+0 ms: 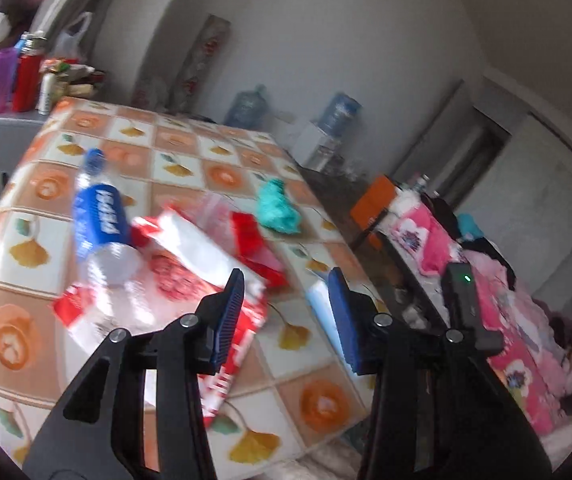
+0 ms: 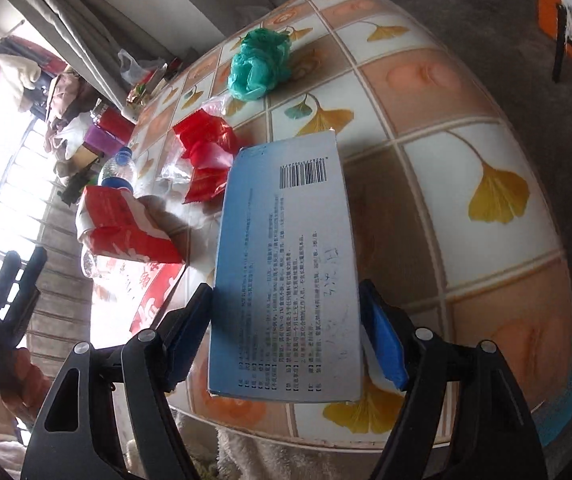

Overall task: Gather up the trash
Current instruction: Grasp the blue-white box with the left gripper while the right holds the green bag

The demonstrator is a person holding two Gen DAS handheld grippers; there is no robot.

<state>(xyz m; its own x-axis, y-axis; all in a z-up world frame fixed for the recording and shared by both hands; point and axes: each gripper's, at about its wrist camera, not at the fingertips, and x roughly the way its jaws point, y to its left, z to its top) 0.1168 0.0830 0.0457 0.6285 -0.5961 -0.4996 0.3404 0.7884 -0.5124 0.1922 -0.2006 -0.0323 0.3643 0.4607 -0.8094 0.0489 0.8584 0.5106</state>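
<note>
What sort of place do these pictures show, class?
Probably a lived-in home room: a table with a flowered tile-pattern cover, a bed with pink bedding, and water jugs by the wall.

Glossy plastic tablecloth [image 2: 426, 92], matt cardboard box [image 2: 286, 264], crinkly green plastic bag [image 2: 260, 64], clear plastic bottle [image 1: 100, 220]

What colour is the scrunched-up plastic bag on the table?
The scrunched-up plastic bag is teal green, clearest in the right wrist view.

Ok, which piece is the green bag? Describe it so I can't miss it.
Start from the table with the ginkgo-leaf tile cloth. Beyond the blue box and the red wrappers, toward the table's far edge, lies the green plastic bag. It is the only teal piece, crumpled into a ball and lying apart from the red pile.
</note>
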